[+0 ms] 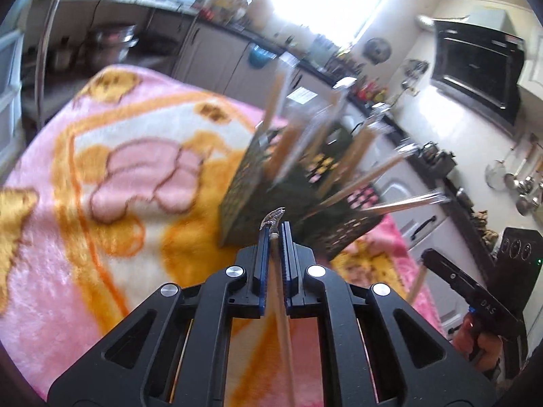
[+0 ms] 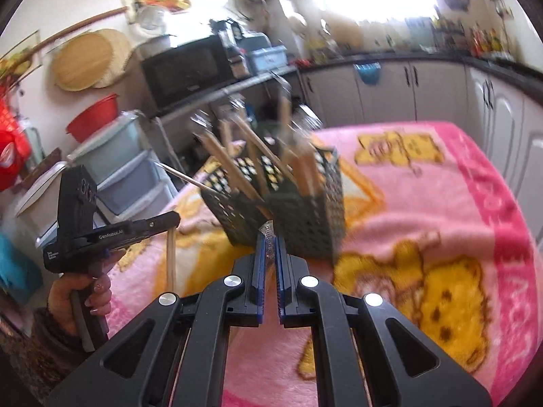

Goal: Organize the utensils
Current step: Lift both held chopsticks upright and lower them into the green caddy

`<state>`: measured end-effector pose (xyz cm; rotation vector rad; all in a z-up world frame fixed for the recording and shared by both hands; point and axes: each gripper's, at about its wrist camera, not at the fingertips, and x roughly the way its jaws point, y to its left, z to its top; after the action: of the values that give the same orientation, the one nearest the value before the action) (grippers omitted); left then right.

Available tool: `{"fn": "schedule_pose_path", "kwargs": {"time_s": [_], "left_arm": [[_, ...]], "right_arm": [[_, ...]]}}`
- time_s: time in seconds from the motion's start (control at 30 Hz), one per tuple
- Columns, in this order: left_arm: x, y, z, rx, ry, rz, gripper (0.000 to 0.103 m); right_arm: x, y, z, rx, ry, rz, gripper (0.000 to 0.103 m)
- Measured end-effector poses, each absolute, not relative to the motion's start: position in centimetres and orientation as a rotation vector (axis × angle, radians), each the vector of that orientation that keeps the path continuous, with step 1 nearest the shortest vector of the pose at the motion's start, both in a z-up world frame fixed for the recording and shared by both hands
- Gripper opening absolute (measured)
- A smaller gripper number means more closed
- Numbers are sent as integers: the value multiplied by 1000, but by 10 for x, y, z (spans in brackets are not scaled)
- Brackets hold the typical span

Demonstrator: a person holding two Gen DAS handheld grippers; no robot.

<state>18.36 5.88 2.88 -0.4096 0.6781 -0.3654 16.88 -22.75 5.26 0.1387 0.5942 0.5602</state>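
Note:
A dark perforated utensil holder [image 1: 271, 196] stands on the pink blanket, with several wooden-handled utensils [image 1: 359, 156] sticking out. My left gripper [image 1: 275, 234] is shut on a wooden-handled utensil [image 1: 283, 322], held just in front of the holder. In the right wrist view the holder [image 2: 298, 217] is straight ahead. My right gripper [image 2: 269, 240] is shut on a thin metal utensil [image 2: 268, 234], close to the holder's near wall. The left gripper [image 2: 166, 220] also shows there at left with its wooden handle [image 2: 171, 257] hanging down. The right gripper [image 1: 441, 264] shows in the left view.
The pink and orange blanket [image 1: 101, 203] covers the table. Kitchen cabinets [image 2: 424, 91] and a dark counter run behind. A microwave [image 2: 186, 71], stacked plastic drawers [image 2: 125, 169] and a red basin [image 2: 95, 118] stand at the left. An oven [image 1: 475, 74] sits at the right.

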Motion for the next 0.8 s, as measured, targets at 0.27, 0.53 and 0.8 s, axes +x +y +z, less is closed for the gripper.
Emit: {"fn": "schedule_pose_path", "kwargs": {"time_s": [0.27,0.53,0.8], "left_arm": [[163,43,72,-369,568,-428,3],[153,33,99,-341,493,-459,3],[155,25,123,-306,435,-473,3]], "right_arm": [[153,-218,84,97,504,602,5],[144,-214,101,69,443,606,5],[143,-212,121,58,381,615,4]]}}
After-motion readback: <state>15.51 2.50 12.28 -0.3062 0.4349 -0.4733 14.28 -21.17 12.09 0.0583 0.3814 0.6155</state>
